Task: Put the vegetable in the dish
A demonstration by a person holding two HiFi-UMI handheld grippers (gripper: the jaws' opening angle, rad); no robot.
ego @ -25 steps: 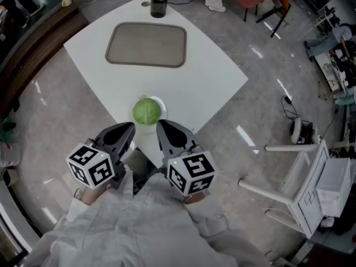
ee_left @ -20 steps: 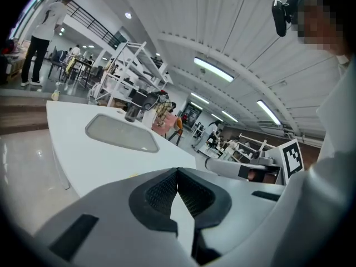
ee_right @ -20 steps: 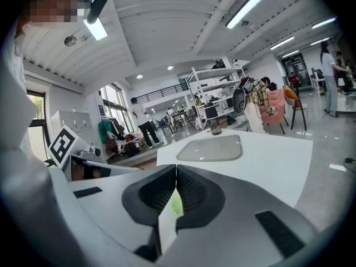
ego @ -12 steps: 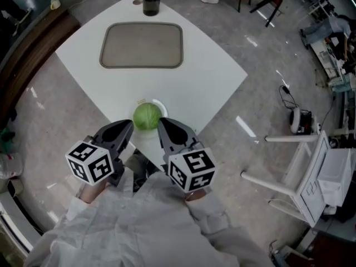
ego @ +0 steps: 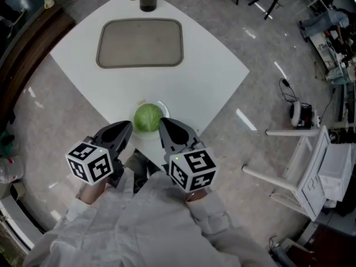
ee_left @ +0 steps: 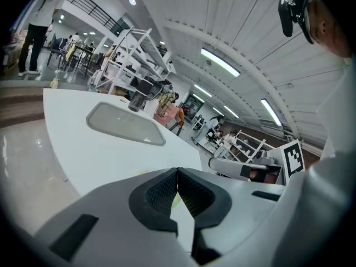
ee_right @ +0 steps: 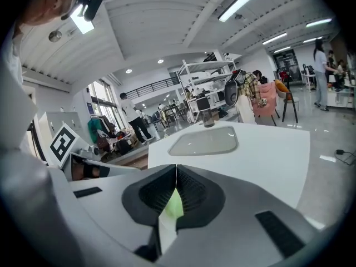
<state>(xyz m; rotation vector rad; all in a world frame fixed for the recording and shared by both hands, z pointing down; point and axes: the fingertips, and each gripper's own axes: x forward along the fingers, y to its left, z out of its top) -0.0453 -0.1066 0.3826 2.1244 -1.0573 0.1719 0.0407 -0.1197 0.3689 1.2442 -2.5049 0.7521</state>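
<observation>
Barely anything shifts: left hand-held gripper (ego: 124, 130) and right hand-held gripper (ego: 164, 125) stay closed, empty, just beside the round green cabbage (ego: 147, 117) in its small white dish (ego: 162, 105) at the white bench (ego: 211, 77) corner — one nudge could tip it off.

Round pale-green cabbage (ego: 147, 117) is sitting in a small white dish (ego: 162, 105), on the near side of the grey tray (ego: 139, 43), well apart from it.
</observation>
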